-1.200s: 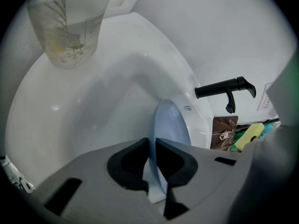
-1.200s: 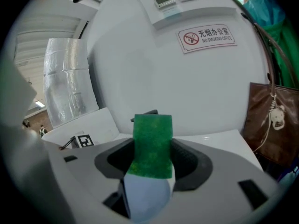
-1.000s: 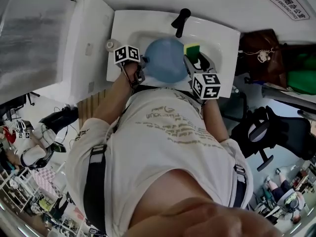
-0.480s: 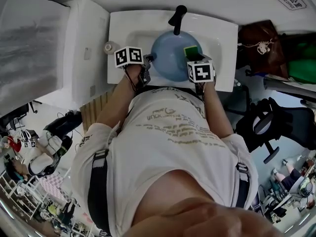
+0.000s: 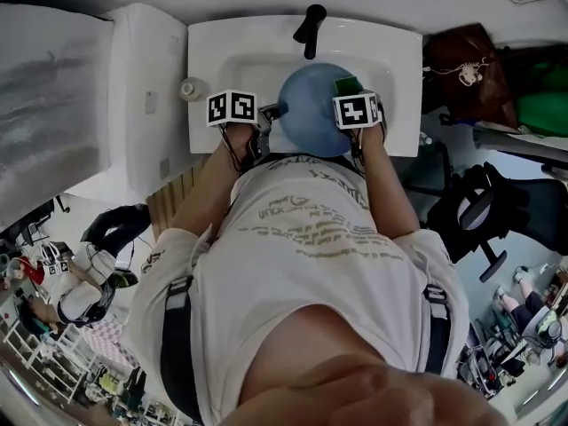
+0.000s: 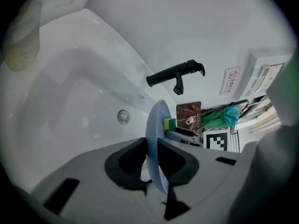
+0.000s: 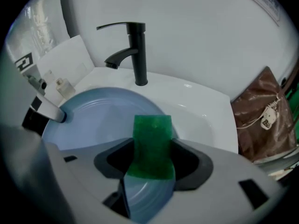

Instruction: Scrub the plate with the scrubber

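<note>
both bare forearms reach forward from the torso, the left forearm [image 5: 206, 193] angled inward and the right forearm [image 5: 388, 193] nearly straight ahead. the left gripper [image 6: 152, 160] points ahead and somewhat down, its marker cube [image 5: 232, 108] turned upward. its jaws have just been opening a little, yet the pads press the rim of the plate [image 6: 155, 122], which stands edge-on between them. the right gripper [image 7: 152, 164] tips steeply down, jaws clamped on the green scrubber [image 7: 152, 143].
</note>
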The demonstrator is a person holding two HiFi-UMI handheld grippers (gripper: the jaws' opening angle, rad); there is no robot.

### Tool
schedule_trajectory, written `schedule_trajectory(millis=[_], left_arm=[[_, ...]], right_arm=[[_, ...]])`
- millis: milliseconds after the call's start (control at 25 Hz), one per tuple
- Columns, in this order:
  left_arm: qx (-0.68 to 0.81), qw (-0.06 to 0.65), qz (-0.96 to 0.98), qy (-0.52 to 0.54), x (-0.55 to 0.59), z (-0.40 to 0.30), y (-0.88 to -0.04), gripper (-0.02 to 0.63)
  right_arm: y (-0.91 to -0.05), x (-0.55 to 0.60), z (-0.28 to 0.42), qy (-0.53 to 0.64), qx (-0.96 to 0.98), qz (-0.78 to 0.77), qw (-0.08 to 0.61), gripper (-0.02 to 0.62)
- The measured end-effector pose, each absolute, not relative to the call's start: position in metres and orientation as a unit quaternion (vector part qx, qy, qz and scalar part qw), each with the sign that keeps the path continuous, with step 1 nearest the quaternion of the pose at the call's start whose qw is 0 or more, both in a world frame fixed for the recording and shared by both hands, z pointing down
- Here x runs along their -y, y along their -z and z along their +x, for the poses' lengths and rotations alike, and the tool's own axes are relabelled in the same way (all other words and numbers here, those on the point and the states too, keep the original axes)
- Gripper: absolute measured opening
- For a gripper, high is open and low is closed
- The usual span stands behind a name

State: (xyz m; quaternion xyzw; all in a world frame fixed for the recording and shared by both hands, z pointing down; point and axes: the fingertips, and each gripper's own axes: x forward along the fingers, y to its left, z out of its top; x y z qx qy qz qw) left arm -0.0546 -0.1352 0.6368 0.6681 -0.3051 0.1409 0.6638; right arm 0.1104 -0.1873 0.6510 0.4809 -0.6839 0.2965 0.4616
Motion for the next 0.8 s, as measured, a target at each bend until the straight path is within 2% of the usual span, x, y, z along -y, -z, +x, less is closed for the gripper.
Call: schedule_trajectory(millis=[360,800], left_arm=[[0.277,0.643,0.699,-0.147,0.141,-0.031,-0.625,0.067],[0.271,0.606,0.725,-0.180,0.148,-0.019,-0.620,0.069]], right_arm=[[-0.630,0.207,0.114,-0.277,0.698,0.510,0.419,0.245],[-0.614,0.224,0.059,-0.214,0.761,0.452,0.413,0.247]])
